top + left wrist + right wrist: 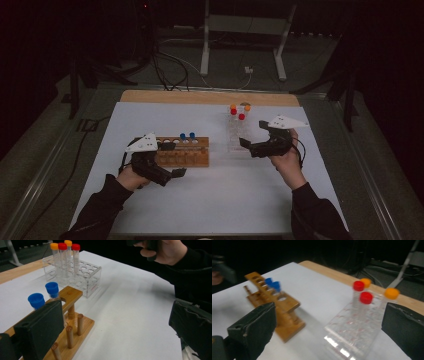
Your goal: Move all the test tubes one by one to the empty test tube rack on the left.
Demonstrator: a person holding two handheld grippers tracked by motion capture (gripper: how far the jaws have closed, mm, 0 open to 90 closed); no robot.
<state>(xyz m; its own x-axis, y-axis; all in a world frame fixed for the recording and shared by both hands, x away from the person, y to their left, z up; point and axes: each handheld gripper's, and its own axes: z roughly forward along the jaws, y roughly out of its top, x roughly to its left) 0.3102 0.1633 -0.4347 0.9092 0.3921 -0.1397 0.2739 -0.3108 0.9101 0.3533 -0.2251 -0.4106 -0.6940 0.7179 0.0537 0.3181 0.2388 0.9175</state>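
Holding both tongs open and empty: my left tongs (pixel 176 172) beside the wooden rack (pixel 182 152), right tongs (pixel 246 144) nearer the upright capped tubes (pixel 237 114) beyond

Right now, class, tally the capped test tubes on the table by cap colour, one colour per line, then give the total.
Blue caps, in the wooden rack: 2
Red caps, in the clear plastic rack: 2
Orange caps, in the clear plastic rack: 2
Total: 6 tubes
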